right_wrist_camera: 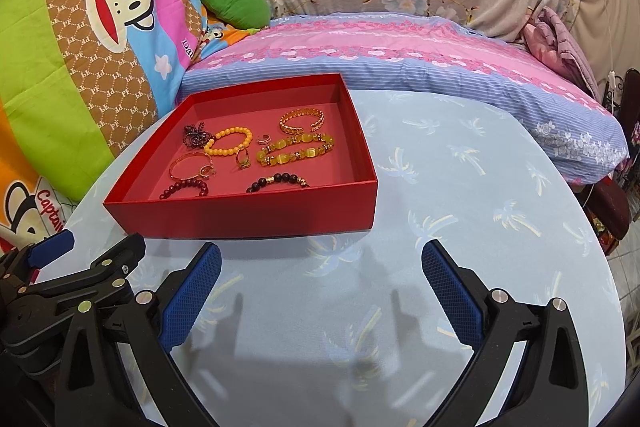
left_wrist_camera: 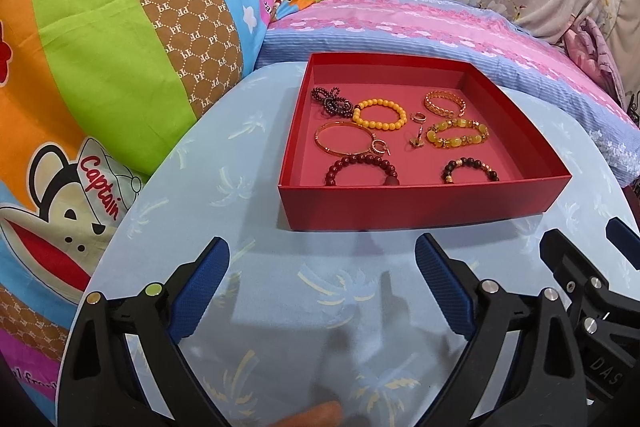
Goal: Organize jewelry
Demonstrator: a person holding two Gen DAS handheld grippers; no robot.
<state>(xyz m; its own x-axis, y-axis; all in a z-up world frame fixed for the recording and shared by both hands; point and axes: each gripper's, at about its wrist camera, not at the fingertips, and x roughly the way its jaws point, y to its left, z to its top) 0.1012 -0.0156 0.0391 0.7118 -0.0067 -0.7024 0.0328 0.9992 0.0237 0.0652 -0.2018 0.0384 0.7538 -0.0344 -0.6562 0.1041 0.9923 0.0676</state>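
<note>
Red tray (left_wrist_camera: pixel 420 203) of bracelets ahead of left gripper (left_wrist_camera: pixel 322 275), near wall crosswise; ahead-left of right gripper (right_wrist_camera: pixel 320 281); both spread wide, empty, above table (right_wrist_camera: pixel 460 187)

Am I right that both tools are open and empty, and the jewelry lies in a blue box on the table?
Nearly. Both the left tool and the right tool are open and empty, and the jewelry lies in a box on the table, but the box is red, not blue, as both wrist views show.

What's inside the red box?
The red box holds beaded bracelets, including a yellow one, gold bangles and small rings. Its near wall hides the floor's front strip.
</note>
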